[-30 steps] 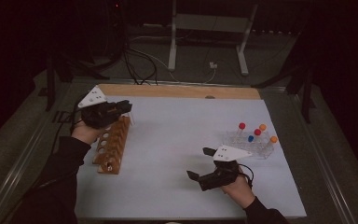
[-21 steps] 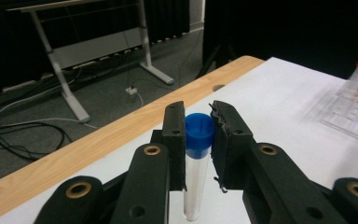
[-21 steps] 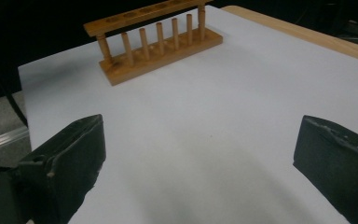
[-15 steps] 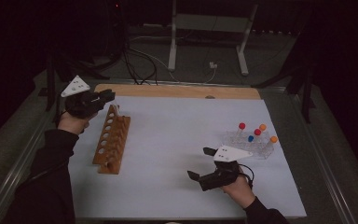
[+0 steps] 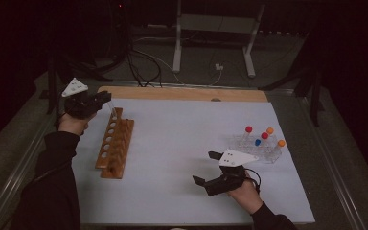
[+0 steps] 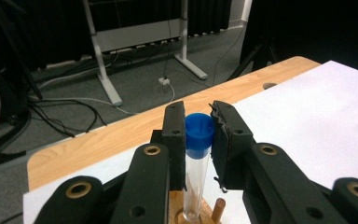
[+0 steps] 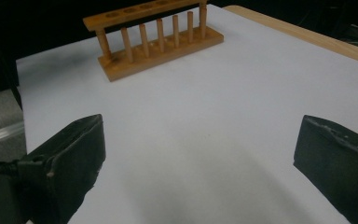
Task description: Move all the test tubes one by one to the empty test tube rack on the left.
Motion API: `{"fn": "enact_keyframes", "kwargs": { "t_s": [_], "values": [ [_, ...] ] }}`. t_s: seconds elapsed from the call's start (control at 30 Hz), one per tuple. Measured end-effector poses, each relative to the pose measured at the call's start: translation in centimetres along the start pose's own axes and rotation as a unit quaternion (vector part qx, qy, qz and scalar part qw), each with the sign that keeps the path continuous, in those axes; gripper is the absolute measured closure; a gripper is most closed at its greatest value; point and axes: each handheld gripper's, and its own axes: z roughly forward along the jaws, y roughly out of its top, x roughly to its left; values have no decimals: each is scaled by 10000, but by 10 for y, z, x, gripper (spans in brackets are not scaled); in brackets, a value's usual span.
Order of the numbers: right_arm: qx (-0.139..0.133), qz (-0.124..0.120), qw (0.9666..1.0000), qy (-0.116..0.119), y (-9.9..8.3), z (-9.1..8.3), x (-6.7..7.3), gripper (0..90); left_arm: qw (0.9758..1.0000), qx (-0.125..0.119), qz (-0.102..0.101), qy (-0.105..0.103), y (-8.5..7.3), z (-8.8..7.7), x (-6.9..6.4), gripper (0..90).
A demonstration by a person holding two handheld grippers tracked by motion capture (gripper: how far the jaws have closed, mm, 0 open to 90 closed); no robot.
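Right gripper (image 5: 210, 168) at 5 o'clock on the table (image 5: 182, 143), jaws spread wide, nothing between. Wooden rack (image 5: 114, 143) at 9 o'clock. Left gripper (image 6: 199, 133) at 10 o'clock, clamped on blue-capped tube (image 6: 198, 154), tube bottom at rack's far end.

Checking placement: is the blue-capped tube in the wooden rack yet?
Partly in: the tube stands upright, its lower end entering the rack, left tongs gripping its cap.

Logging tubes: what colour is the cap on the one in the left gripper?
Blue cap, clearest in the left gripper view.
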Motion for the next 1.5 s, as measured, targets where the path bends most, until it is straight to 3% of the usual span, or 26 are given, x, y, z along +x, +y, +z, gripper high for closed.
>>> {"fn": "enact_keyframes", "kwargs": {
  "t_s": [0.27,0.33,0.47,0.6,0.97,1.33,1.4,1.5],
  "values": [
    [-67,-106,9999,-95,-2,0,-1,19,9999,164,-17,25,-17,8,0,775],
    [3,2,10000,54,0,0,-3,19,9998,205,-27,36,-21,10,0,774],
    [-165,-61,9998,-73,1,-4,0,19,9997,228,-70,37,-28,14,0,774],
    [-324,-82,9994,-57,2,-8,0,19,9995,259,-157,23,-36,18,1,775],
    [-281,-12,9996,-85,2,-12,-2,19,9995,232,-161,123,-52,24,-3,774],
    [-356,71,9993,-55,3,-15,-3,19,9993,330,-98,128,-56,26,-5,767],
    [-478,15,9988,-90,2,-16,-3,19,9991,388,-76,120,-55,26,-6,756],
    [-606,-40,9981,-126,3,-18,-3,19,9993,344,-127,89,-50,23,-8,604]
  ]
}}
